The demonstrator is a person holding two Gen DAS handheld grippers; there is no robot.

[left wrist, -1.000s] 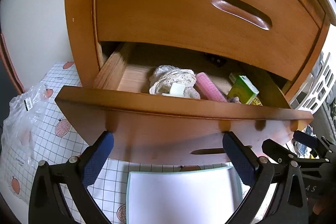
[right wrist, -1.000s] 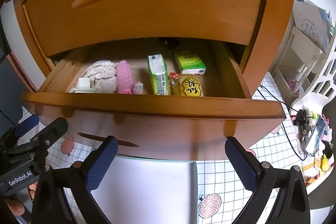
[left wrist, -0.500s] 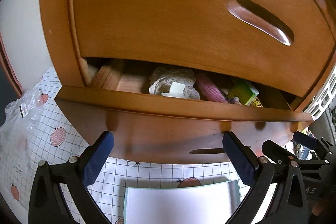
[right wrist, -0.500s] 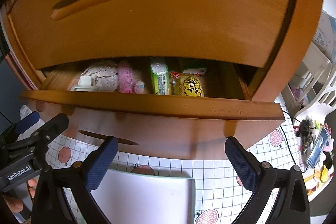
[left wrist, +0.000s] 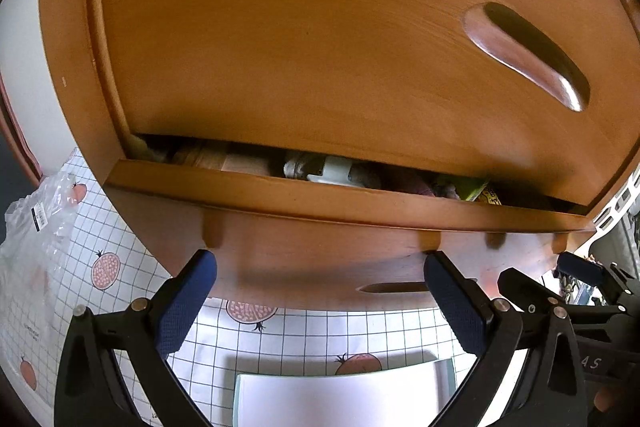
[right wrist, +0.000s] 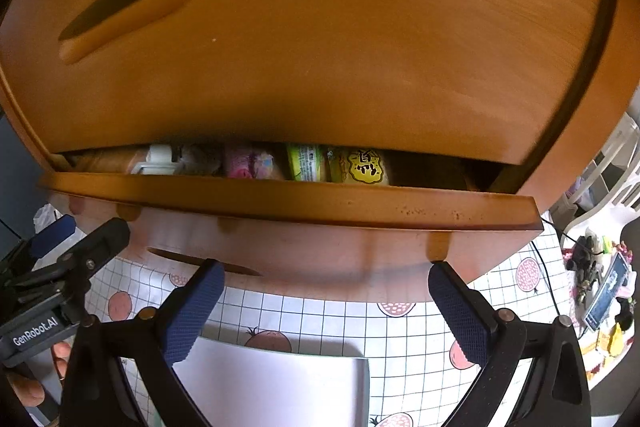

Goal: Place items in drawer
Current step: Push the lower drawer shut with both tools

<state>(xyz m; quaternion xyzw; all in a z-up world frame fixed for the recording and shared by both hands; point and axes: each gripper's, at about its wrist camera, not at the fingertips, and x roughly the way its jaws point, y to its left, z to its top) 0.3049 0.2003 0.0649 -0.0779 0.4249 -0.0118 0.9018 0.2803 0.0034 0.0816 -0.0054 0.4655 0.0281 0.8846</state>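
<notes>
The lower wooden drawer [left wrist: 320,203] [right wrist: 304,203] is open only by a narrow slit under the upper drawer front [left wrist: 320,47]. Through the slit I see a white lace bundle with a clip [right wrist: 158,157], a pink roller [right wrist: 248,165], a green box [right wrist: 306,167] and a yellow snack packet [right wrist: 366,167]. My left gripper [left wrist: 320,263] is open, its blue pads [left wrist: 188,303] right at the drawer's front panel. My right gripper [right wrist: 325,269] is also open and holds nothing, its pads [right wrist: 456,307] at the same panel further right.
A white tray [left wrist: 344,395] [right wrist: 272,383] lies on the grid-patterned tablecloth [left wrist: 120,291] below the drawer. A clear plastic bag [left wrist: 36,235] lies at the left. White shelving and small clutter [right wrist: 600,291] stand at the right. A hand [right wrist: 28,387] holds the left gripper.
The lower drawer has slid inward, from wide open to a thin slit. Both grippers have moved forward with its front panel, and the items are now mostly hidden.
</notes>
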